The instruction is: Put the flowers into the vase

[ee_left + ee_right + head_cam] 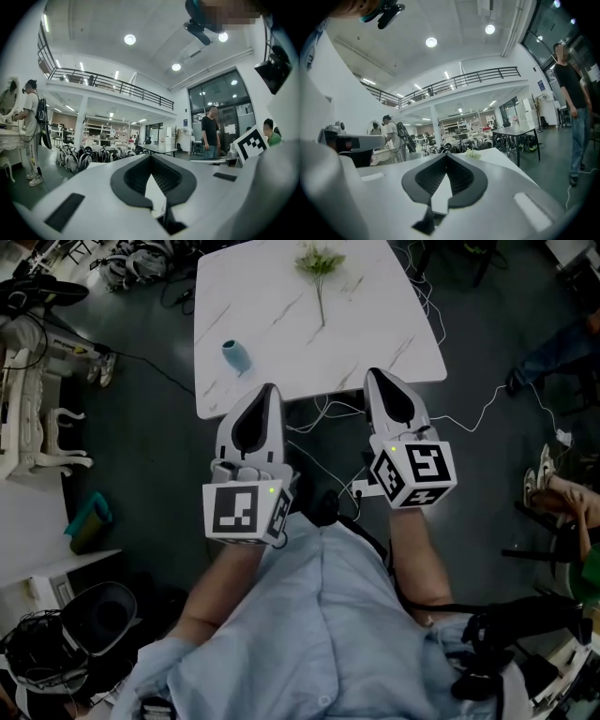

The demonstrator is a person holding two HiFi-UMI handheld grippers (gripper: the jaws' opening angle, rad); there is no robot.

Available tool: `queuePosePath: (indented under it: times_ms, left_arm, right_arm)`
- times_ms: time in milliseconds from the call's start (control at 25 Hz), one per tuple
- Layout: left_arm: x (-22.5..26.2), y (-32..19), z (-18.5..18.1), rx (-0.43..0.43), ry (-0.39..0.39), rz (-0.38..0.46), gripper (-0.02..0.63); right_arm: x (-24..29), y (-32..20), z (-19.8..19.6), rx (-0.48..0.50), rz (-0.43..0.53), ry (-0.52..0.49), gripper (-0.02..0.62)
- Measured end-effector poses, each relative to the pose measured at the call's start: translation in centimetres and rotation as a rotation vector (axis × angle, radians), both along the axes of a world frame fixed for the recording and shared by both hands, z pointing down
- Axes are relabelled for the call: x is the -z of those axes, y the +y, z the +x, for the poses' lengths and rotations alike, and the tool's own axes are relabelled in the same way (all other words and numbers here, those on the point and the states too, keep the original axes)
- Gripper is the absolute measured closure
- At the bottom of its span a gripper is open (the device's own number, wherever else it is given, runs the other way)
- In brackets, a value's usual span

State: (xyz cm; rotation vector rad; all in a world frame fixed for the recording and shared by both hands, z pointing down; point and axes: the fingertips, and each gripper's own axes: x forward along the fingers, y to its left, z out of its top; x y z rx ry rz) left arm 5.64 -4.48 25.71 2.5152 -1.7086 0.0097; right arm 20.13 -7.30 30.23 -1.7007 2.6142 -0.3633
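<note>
Head view — flowers (319, 262), vase (235, 355) on table (375, 334).

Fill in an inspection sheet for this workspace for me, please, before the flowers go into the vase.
Surface: white marbled table.
Job's things: flowers lying at the far edge; teal vase near the near-left corner, apart from them.
Clutter: nothing seen on the table.
Grippers: left tongs and right tongs both shut and empty, at the table's near edge.
Cables: white cables trailing over the floor beside the table.
Surroundings: white furniture at left; bags on the floor; a person's leg at right.
</note>
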Motion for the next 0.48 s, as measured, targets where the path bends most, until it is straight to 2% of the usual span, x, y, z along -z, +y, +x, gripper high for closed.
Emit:
queuePosePath:
  times_ms: [280, 480]
  left_arm:
    - [-1.2, -3.6, -0.8, -0.032, 0.023, -0.009, 0.601]
    - [-2.2, -7.6, -1.2, -0.100, 0.018, -0.005, 0.601]
  right_arm:
    - [-1.2, -3.6, -2.2, 0.000, -0.025, 0.036, 0.594]
    - [-2.2, -8.0, -4.3, -0.007, -0.056, 0.062, 0.594]
